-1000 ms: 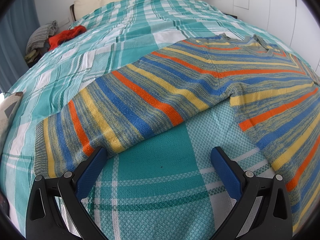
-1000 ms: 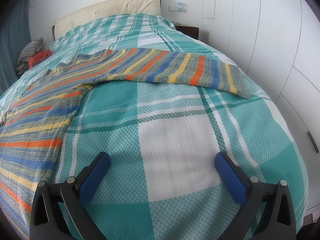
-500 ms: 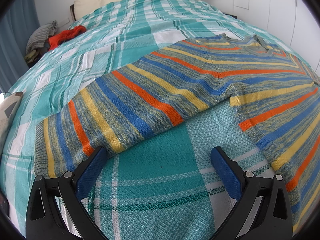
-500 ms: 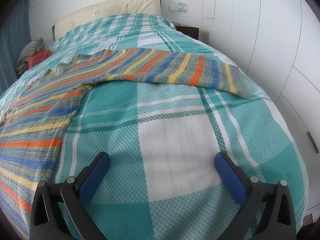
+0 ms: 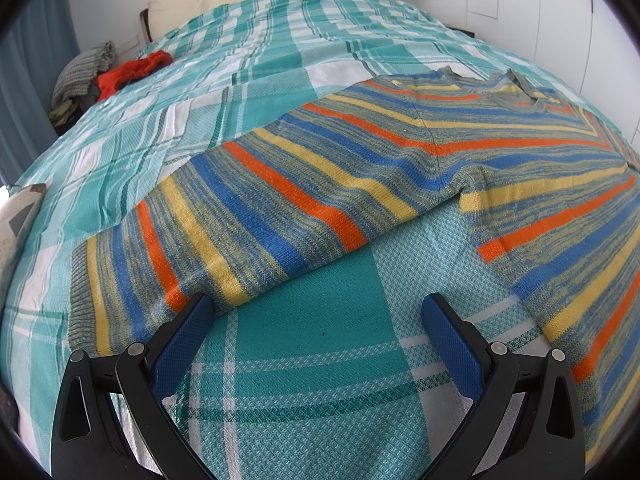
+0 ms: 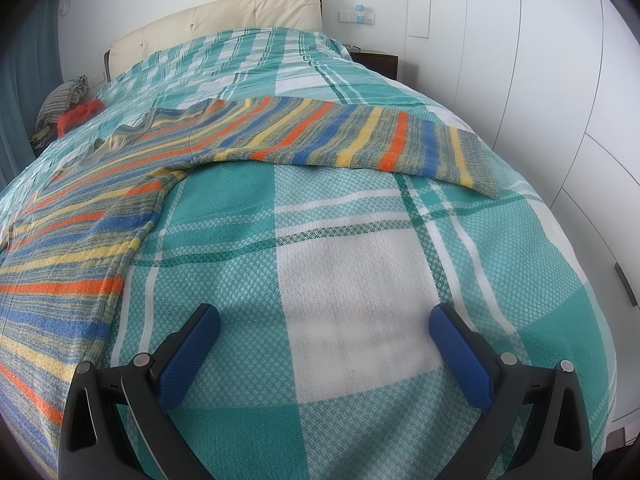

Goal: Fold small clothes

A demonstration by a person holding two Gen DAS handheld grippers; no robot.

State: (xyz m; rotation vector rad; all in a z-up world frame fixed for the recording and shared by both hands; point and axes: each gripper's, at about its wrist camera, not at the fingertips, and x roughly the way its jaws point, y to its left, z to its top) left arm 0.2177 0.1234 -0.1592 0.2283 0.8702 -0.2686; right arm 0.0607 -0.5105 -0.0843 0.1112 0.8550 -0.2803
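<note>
Striped sweater (image 5: 360, 184) flat on bed (image 5: 320, 392), face up, both sleeves spread out to the sides; nothing folded yet. Same pose as 0.5 s and 1.0 s ago: no shift in cloth, no shift in either view. Reads as a pause before the 1st fold, so task progress judged near 0.

Left sleeve (image 5: 208, 248) running diagonally toward left gripper (image 5: 316, 312); cuff (image 5: 82, 292) near lower left. Left fingers (image 5: 188, 340) spread wide, holding nothing; 1 tip seems to overlap the sleeve's lower edge, contact not confirmable.

Right sleeve (image 6: 360, 140) stretched across bed, well apart from right gripper (image 6: 324, 322). Right fingers (image 6: 460, 352) also wide, empty, hovering over bare plaid bedspread (image 6: 360, 280); sweater body (image 6: 72, 248) off to the left.

Likely next: pinch a cuff, bring sleeve across the chest. Knit looks thick and limp, so expect drag and bunching on the textured bedspread.

Containers: none visible. Only a loose pile of clothes (image 5: 132, 72), red and grey, at far bed edge near headboard (image 6: 224, 24). White wardrobe doors (image 6: 540, 100) shut, contents unseen.
</note>
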